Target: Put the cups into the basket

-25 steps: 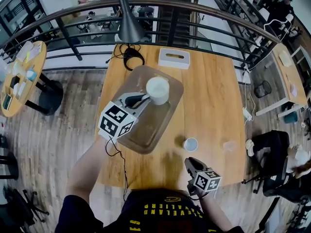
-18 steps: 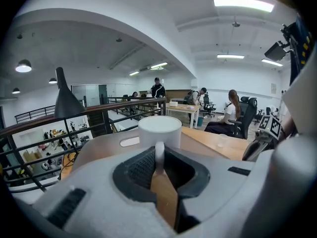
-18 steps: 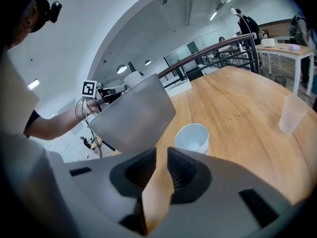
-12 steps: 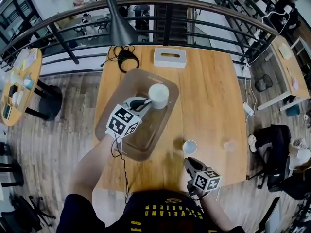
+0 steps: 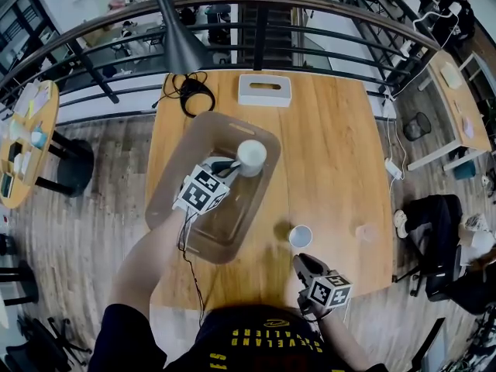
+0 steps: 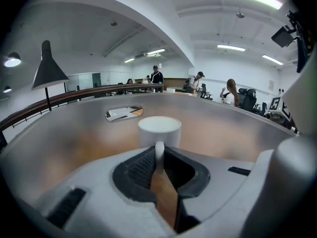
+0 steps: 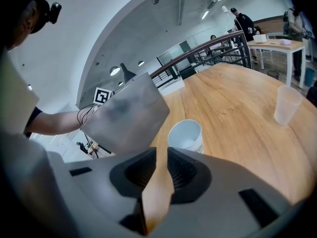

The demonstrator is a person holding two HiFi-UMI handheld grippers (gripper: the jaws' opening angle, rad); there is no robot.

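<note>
At the near edge of the desk [image 5: 333, 153], the right tool [image 5: 304, 260] hasn't budged in the last second. Its jaws sit a little apart with nothing between them, aimed at a second cup [image 5: 301, 236] standing upright on the wood just past it. There's also a clear cup [image 5: 364, 231] off toward the near right corner, well apart from everything else.

The real change is further in, on the left side of the desk. The left tool [image 5: 232, 166] is clamped on the thin handle [image 6: 159, 150] of the white cup [image 5: 252, 156], and it has dropped noticeably. A second ago the cup was riding up above the basket [image 5: 172, 161]. Now it's down inside, with the basket's walls rising all round it in the left gripper view. I can't tell if the cup's bottom is actually on the basket floor yet, since the tool's body hides it.

So I'd say cup one is basically delivered and just needs letting go once it's resting. After that, the two cups on the desk are still to do.

At the far edge there's a tissue box [image 5: 264, 90], not involved.
</note>
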